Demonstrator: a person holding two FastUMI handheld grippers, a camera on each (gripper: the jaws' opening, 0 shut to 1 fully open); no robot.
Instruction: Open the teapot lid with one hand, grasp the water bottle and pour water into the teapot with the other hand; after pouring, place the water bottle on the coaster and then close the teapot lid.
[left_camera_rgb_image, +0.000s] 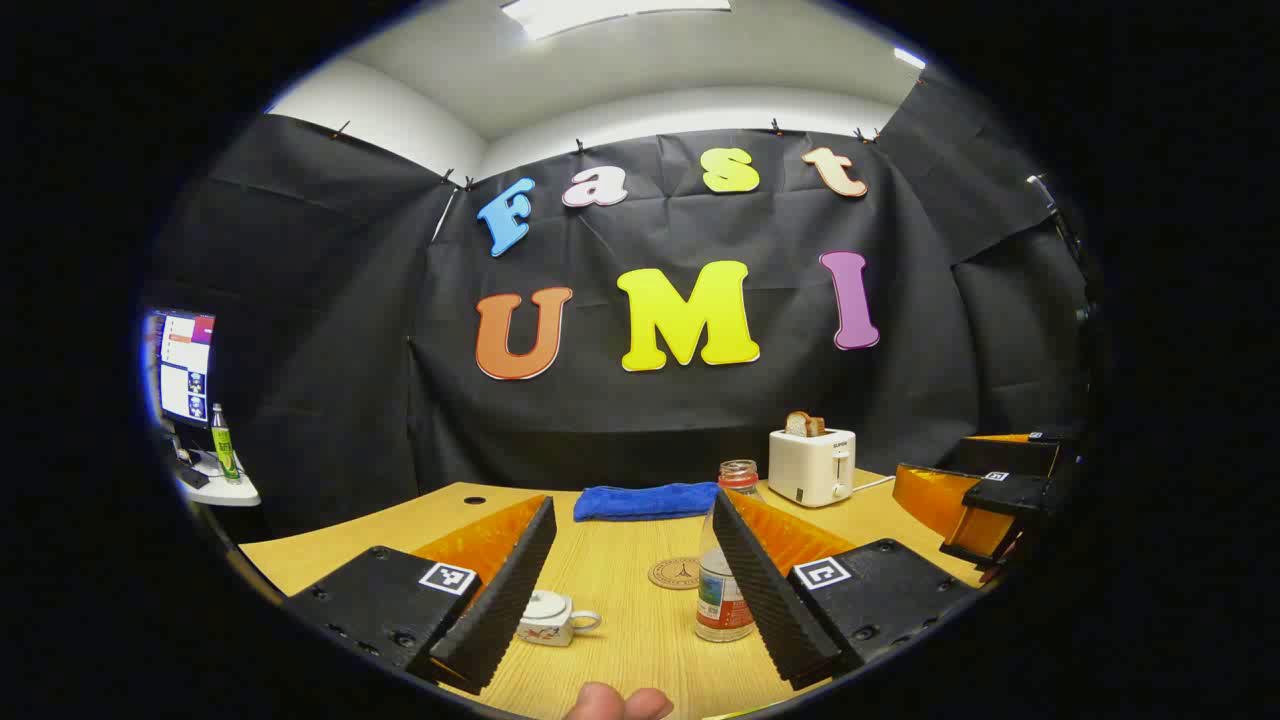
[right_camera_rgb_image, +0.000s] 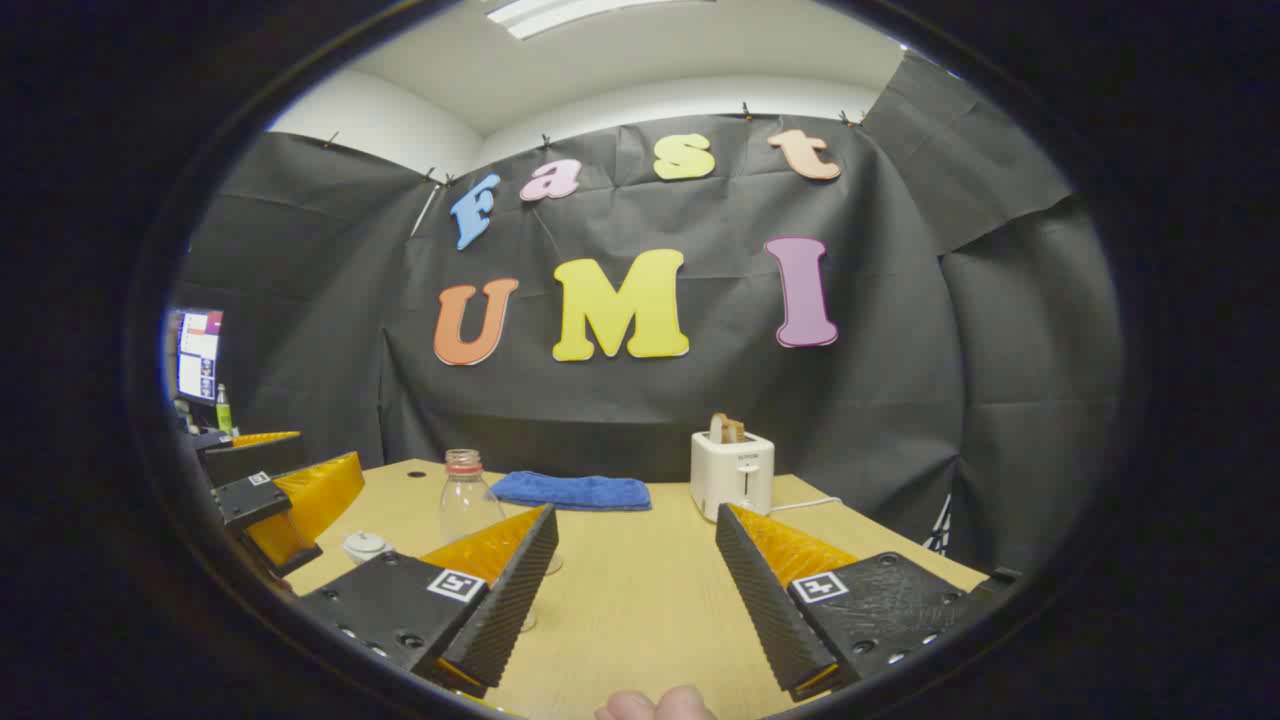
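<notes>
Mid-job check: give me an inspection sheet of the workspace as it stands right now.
Surface: wooden table, a round hole near its far left corner.
Job's things: teapot upright, lid on; water bottle upright, uncapped; coaster bare, beside the bottle.
Clutter: blue towel folded at the back; toaster holding bread.
Grippers: left gripper open, above the table, holding nothing; right gripper open, holding nothing.
Cables: white cord running from the toaster.
Surroundings: black cloth wall; monitor and green bottle on a side stand at left.
</notes>
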